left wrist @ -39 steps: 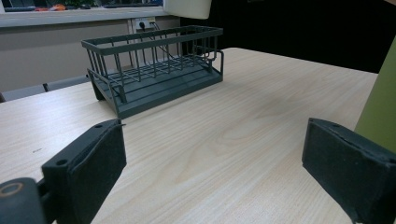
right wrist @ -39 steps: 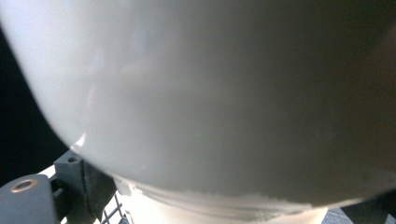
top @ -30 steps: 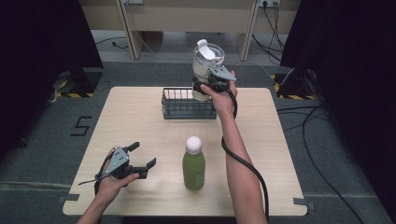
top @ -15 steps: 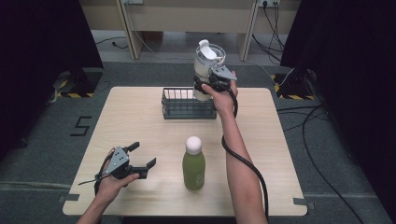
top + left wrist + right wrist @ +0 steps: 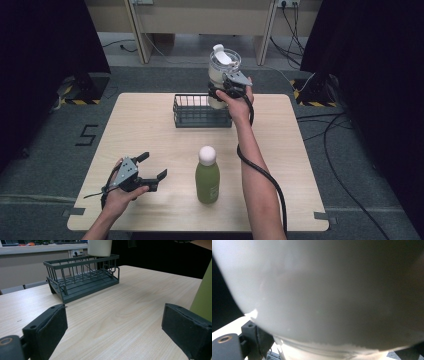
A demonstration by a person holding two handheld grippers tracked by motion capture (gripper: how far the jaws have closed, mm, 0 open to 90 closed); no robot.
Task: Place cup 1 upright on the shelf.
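cup [image 5: 223, 70] held above the far right end of the rack [image 5: 202, 111], clamped in my right tool [image 5: 220, 92]. in the right gripper view the cup's white wall [image 5: 332, 290] sits tight against the camera with a black pad [image 5: 258, 338] pressed on its left side, so i read that tool as pinching the cup. lid with a white spout on top, seen from the high view. the left gripper view shows the cup's base [image 5: 99, 247] clear of the rack's top wire [image 5: 81, 260], not yet inside.

left tool [image 5: 150, 172] rests low over the near left of the table [image 5: 150, 135], jaws spread, nothing between them. green bottle [image 5: 207, 175] stands upright just right of it, well apart from the rack.

risks from here, my judgement:
- grip is low on a tall smooth cup; top-heavy, it could tilt or slip in the pads if i swing or lower quickly.
- base may catch the rack's end wire on the way down and tip the cup, or drag the light rack across the table.
- letting go before the base is seated would leave it to topple over the far edge.
- my right forearm [image 5: 255, 165] passes close beside the bottle; pulling back carelessly could knock it over.
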